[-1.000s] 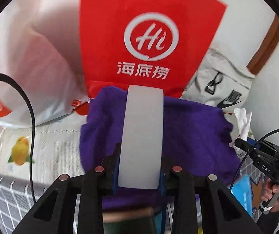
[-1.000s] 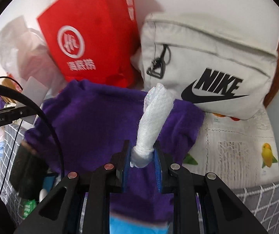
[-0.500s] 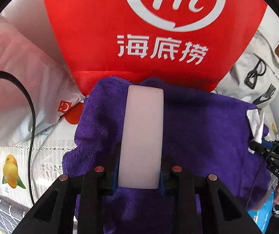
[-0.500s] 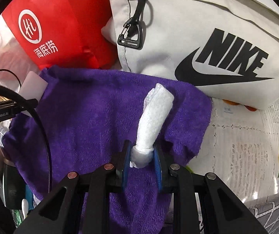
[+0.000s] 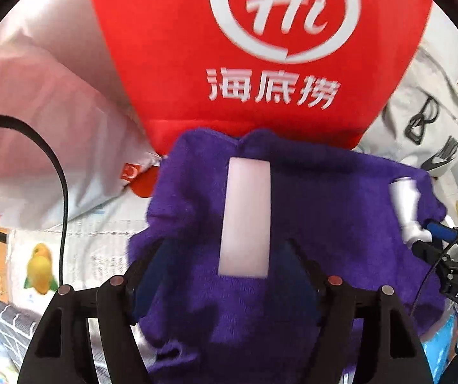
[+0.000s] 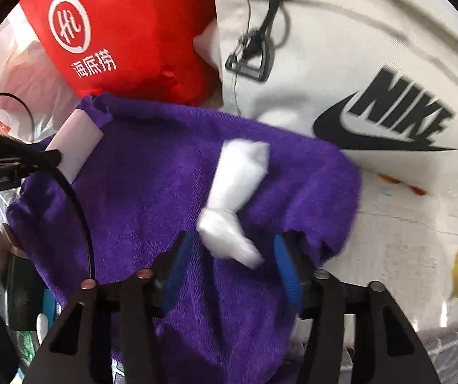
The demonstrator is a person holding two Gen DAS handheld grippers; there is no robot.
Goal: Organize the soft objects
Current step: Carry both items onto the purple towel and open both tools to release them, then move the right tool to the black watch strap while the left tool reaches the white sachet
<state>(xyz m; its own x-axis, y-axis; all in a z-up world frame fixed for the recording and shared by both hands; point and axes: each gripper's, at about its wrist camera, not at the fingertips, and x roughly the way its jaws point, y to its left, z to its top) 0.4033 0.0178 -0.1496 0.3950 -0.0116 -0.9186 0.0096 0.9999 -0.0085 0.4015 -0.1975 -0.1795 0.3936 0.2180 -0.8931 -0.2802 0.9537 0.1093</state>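
Purple towel [image 5: 341, 208] against red bag [image 5: 171, 48]

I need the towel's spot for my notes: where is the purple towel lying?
In both wrist views the purple towel lies centre frame, before the red bag and beside the white Nike bag.

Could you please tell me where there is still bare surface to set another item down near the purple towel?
Free: printed paper right of the towel, below the Nike bag. Crowded behind: red bag and plastic bag.
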